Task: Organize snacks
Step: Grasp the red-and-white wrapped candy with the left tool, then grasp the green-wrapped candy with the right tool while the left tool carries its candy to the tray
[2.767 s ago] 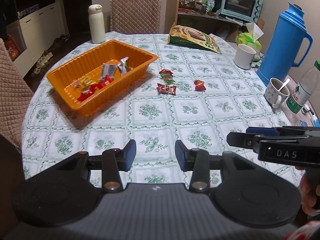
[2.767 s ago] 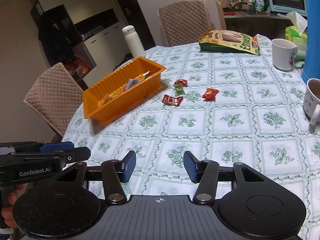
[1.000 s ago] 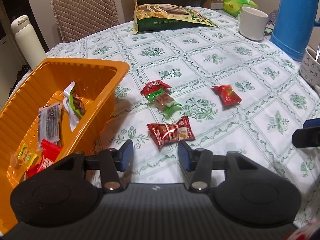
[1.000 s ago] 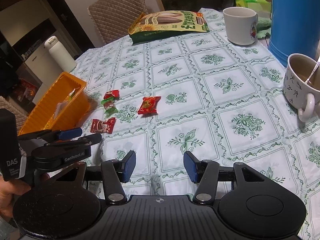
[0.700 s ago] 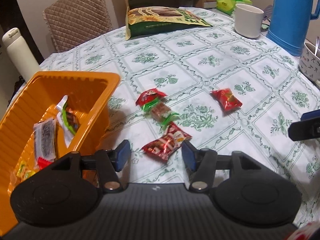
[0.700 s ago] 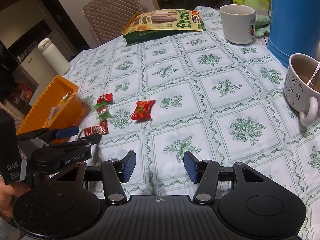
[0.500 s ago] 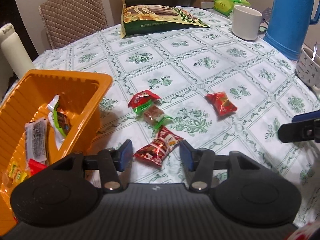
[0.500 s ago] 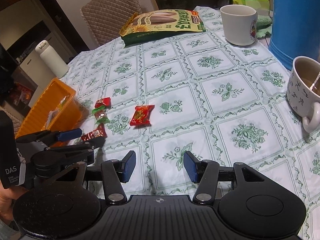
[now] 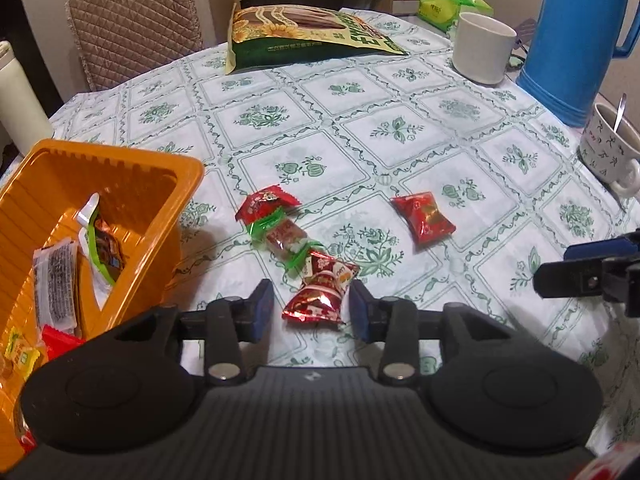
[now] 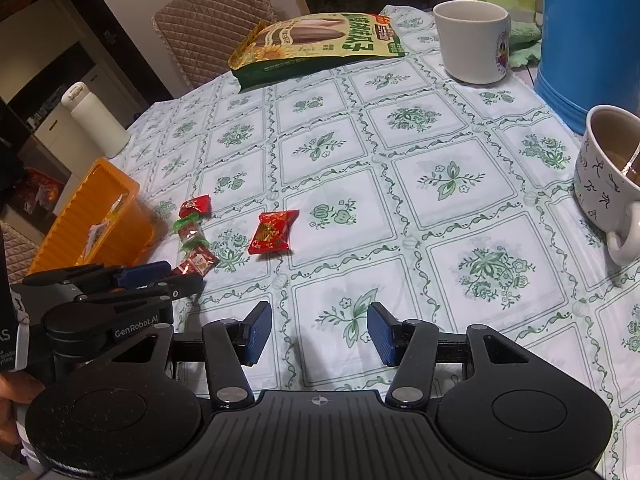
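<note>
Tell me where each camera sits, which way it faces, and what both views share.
Left wrist: on the left gripper, angled down at the table; its jaws are closing around a red candy, orange tray at left, right gripper's tip at the right edge.
Right wrist: on the right gripper, angled down at bare tablecloth; jaws open and empty, left gripper and a hand at left.
Shared: tray, loose candies, sunflower seed bag, white mug.
</note>
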Action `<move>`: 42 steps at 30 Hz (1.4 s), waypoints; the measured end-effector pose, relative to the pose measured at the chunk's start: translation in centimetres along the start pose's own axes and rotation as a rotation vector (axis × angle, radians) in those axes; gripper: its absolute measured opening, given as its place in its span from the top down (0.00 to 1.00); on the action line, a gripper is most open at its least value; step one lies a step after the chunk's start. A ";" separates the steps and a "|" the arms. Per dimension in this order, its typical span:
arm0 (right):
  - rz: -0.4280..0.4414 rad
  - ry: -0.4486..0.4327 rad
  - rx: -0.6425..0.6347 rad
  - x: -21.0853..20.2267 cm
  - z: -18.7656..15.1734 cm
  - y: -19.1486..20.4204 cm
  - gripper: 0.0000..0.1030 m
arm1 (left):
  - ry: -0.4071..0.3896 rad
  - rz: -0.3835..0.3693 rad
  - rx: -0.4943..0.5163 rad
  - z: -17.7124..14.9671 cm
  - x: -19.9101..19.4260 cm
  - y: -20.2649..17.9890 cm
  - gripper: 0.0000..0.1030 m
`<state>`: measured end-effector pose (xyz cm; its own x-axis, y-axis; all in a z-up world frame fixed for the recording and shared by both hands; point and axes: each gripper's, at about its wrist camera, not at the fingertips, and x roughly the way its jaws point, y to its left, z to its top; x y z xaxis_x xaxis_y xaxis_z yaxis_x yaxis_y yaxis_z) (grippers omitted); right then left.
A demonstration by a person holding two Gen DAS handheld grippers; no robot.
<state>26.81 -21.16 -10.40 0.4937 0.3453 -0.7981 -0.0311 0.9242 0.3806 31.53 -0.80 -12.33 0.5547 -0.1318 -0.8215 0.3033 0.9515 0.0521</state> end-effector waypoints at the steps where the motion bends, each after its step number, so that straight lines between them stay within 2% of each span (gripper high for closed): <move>1: -0.001 -0.001 0.003 0.0 0.0 -0.1 0.48 | 0.007 -0.003 0.008 0.0 0.2 0.0 0.62; 4: -0.007 -0.003 0.009 -0.2 -0.2 -0.3 0.48 | 0.005 -0.016 0.014 0.0 0.1 0.0 0.65; 6: -0.009 -0.003 0.015 -0.3 -0.2 -0.5 0.48 | 0.006 -0.041 0.007 0.0 0.1 0.0 0.74; 9: -0.014 -0.002 0.021 -0.4 -0.4 -0.8 0.48 | 0.005 -0.037 0.027 -0.2 -0.1 -0.4 0.75; 15: -0.011 -0.005 0.011 -0.5 -0.4 -0.6 0.48 | -0.008 -0.042 0.002 -0.8 -0.9 -0.7 0.75; 25: 0.045 -0.037 -0.062 -0.1 0.5 1.3 0.48 | -0.075 -0.025 -0.104 -1.9 -6.4 1.3 0.75; 31: 0.121 -0.073 -0.159 0.9 1.4 3.9 0.48 | -0.109 0.020 -0.198 -3.0 -10.0 4.1 0.75; 34: 0.153 -0.077 -0.207 1.9 1.9 5.3 0.48 | -0.128 0.066 -0.242 -3.5 -11.4 5.8 0.75; 42: 0.206 -0.081 -0.341 5.2 3.2 8.7 0.49 | -0.138 0.174 -0.376 -5.0 -13.2 11.0 0.75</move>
<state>31.86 -11.83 -9.77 0.5138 0.5272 -0.6769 -0.4159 0.8431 0.3409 23.66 12.78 -3.74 0.6785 0.0276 -0.7341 -0.0931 0.9945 -0.0486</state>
